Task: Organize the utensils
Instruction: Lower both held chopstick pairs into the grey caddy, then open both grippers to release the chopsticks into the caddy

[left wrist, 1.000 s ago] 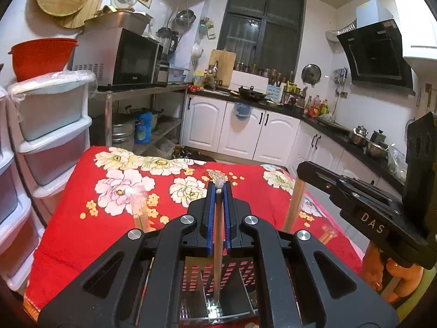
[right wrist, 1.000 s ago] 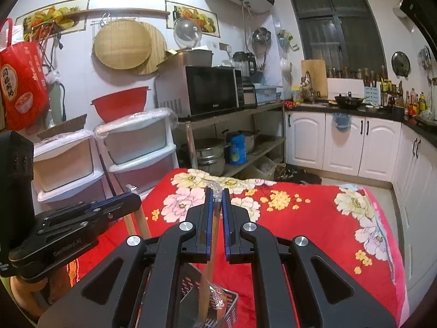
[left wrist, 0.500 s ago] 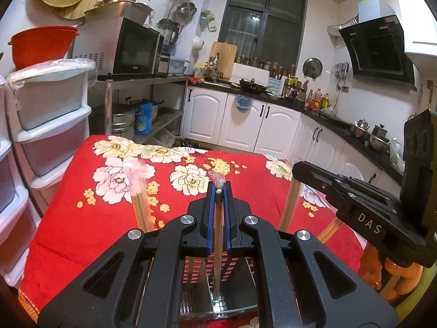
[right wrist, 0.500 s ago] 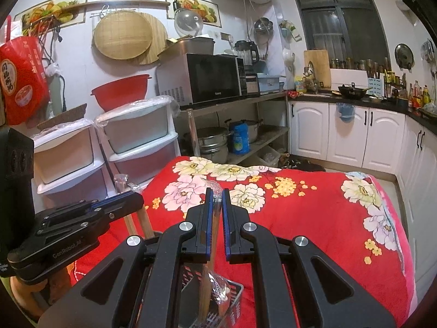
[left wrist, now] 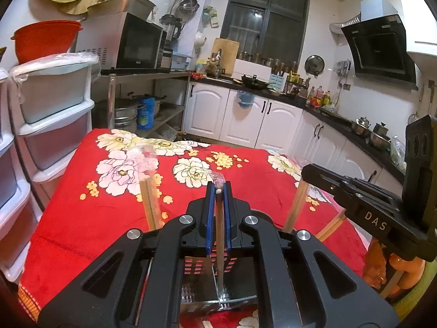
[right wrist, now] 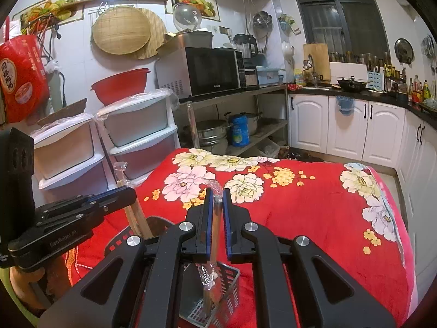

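Note:
My left gripper (left wrist: 218, 191) is shut on a pair of plastic-wrapped wooden chopsticks (left wrist: 219, 235) that stand upright with their lower ends in a perforated metal utensil basket (left wrist: 207, 292). My right gripper (right wrist: 215, 194) holds another wrapped pair of chopsticks (right wrist: 214, 235) upright over the same basket (right wrist: 224, 295); its blue pads sit slightly apart around the pair. More wrapped chopsticks (left wrist: 150, 202) lean at the basket's left. The right gripper also shows in the left wrist view (left wrist: 303, 173), on chopsticks (left wrist: 296, 207). The left gripper shows in the right wrist view (right wrist: 131, 194).
The basket stands on a table under a red floral cloth (left wrist: 114, 169). White plastic drawers (left wrist: 52, 114) stand left of the table. A steel shelf with a microwave (right wrist: 207, 71) and white kitchen cabinets (left wrist: 245, 117) lie beyond it.
Both grippers have sunk a little with their chopsticks, which reach deeper into the basket. The views have tilted down slightly.

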